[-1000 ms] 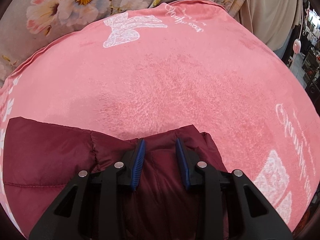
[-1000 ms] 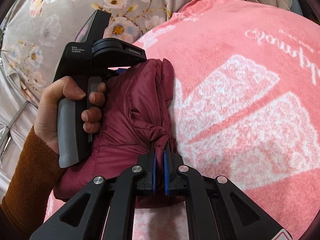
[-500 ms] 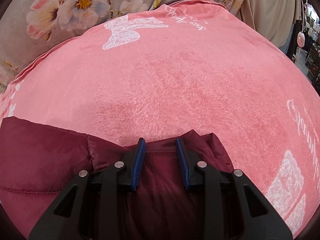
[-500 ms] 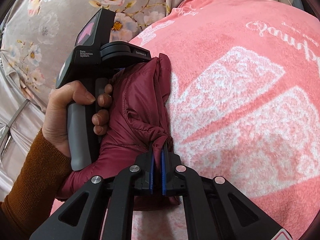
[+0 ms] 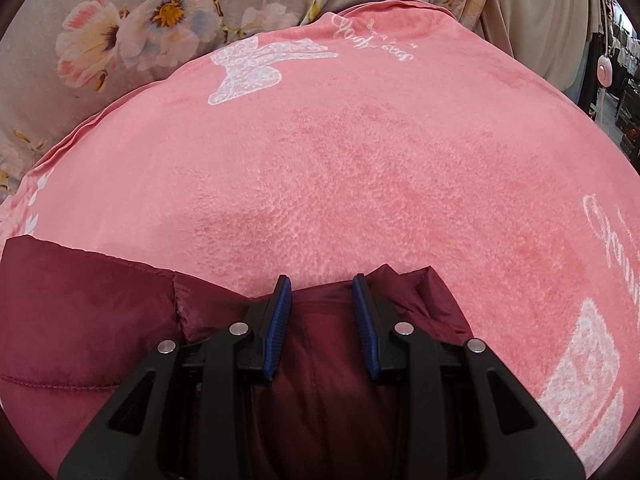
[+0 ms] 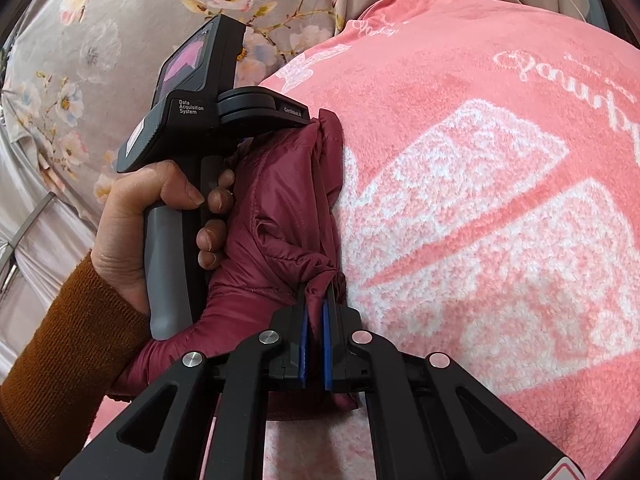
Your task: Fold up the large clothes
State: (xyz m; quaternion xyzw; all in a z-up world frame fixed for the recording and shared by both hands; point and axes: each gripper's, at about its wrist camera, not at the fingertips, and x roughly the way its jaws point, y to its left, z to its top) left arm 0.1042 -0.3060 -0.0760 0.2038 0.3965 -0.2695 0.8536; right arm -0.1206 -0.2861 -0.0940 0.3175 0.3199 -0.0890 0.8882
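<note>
Jacket edge between right gripper fingers.

Each view looks forward and downward along its own claw, very close to the fabric. The left wrist view sits over the left claw, facing across the pink blanket beyond its tips. The right wrist view sits over the right claw and catches the left hand to its left. Both views share the maroon jacket and the blanket.
</note>
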